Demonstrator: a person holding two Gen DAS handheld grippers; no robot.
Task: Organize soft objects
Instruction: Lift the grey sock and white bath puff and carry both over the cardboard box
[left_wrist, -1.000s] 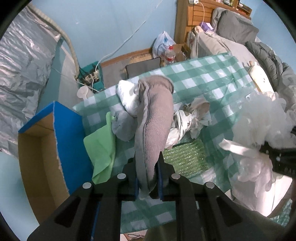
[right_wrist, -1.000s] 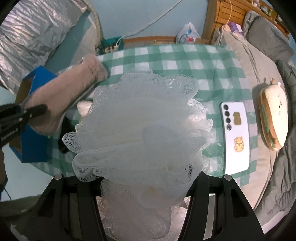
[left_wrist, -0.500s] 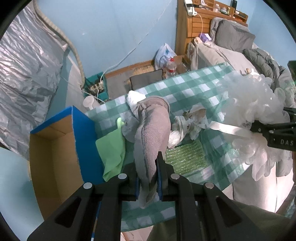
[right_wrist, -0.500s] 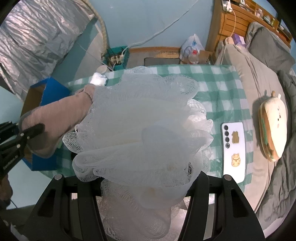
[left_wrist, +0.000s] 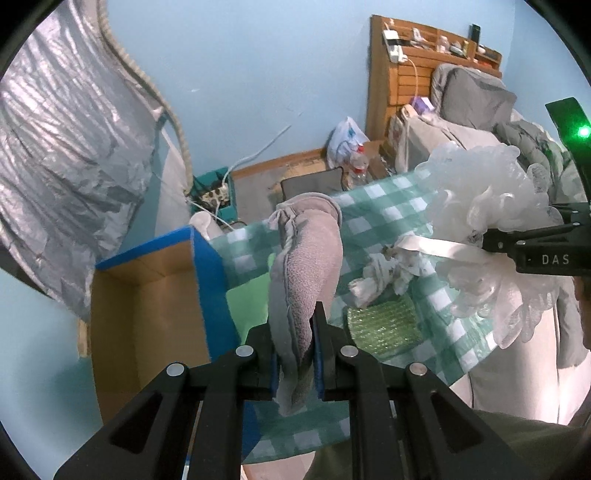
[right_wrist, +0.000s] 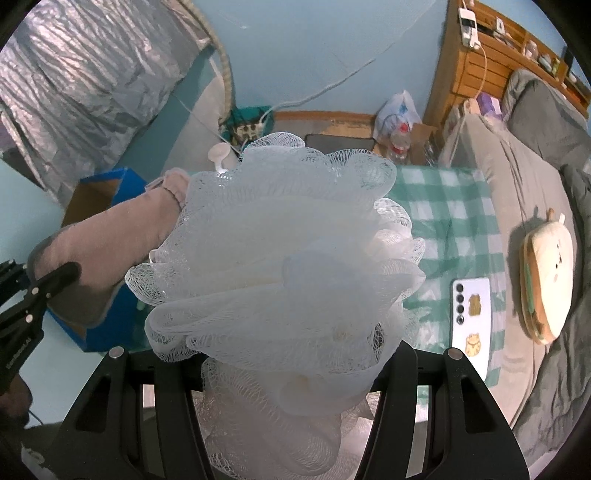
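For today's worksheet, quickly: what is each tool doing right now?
Left tool: shut on the grey towel.
Right tool: shut on the white mesh bath pouf.

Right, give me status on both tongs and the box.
Left tongs shut on grey towel. Right tongs shut on white mesh pouf. Both loads held above checked cloth. Blue box open, nothing blocking it.
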